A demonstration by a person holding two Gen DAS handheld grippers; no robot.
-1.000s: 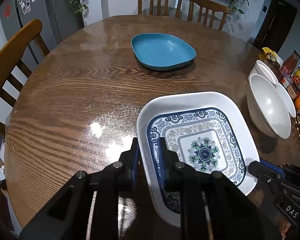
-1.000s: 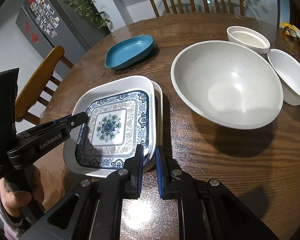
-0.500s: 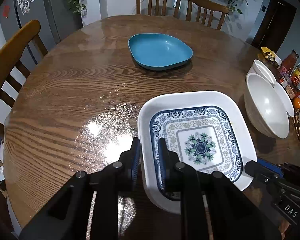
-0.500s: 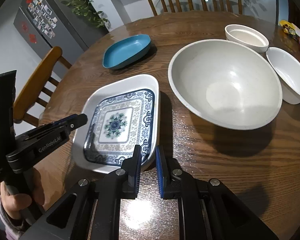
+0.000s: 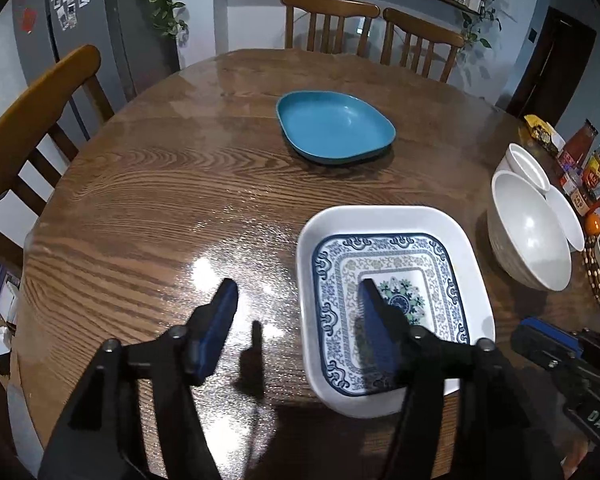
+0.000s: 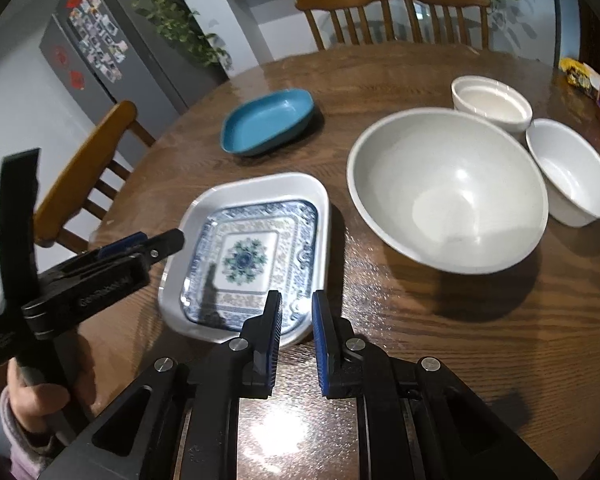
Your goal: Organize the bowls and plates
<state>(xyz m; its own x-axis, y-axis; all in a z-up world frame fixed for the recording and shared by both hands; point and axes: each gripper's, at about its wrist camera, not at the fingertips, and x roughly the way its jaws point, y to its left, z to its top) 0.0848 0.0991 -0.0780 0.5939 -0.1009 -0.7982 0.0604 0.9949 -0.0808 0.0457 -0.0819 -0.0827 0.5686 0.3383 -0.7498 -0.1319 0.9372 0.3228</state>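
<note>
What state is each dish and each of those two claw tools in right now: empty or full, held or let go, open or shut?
Patterned square plate: flat on the table, empty, gripped by neither claw.
Blue plate: empty, alone farther back.
Large white bowl: upright, empty.
Small round bowl: upright, empty.
Small white bowl: upright, empty.
Left gripper: jaws opening, straddling the plate's rim without pressing.
Right gripper: shut, holding nothing.

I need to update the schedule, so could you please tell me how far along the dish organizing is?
Done: the patterned plate sits nested in a white plate. In hand: nothing; the left gripper is opening around its rim, the right gripper is nearly shut and empty. Left: the blue plate and three white bowls stand separately.
</note>
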